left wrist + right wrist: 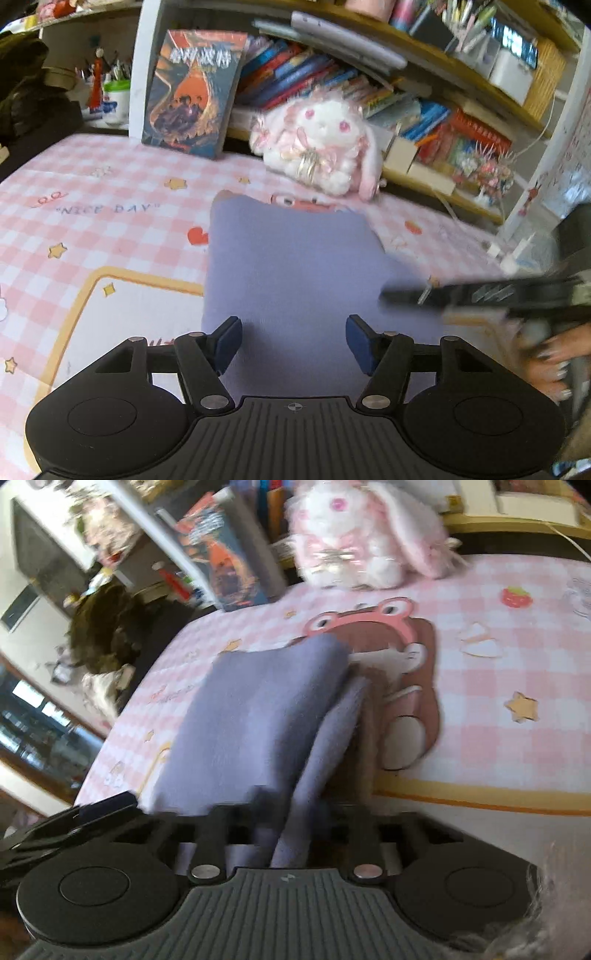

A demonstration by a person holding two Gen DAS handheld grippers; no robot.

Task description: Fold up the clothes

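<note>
1. Left wrist view: lavender garment, folded flat on the pink checked cloth, in front of the plush rabbit. It looks like soft, light knit, limp rather than stiff; best taken by a hem or corner, both layers together. Left gripper hovers over the near edge, fingers spread wide, holding nothing. Containers: a white tub of pens at far left; shelf boxes, contents unclear.
2. Right wrist view: right gripper with fingers closed on a raised fold of the garment, which drapes loosely. No containers legible.
</note>
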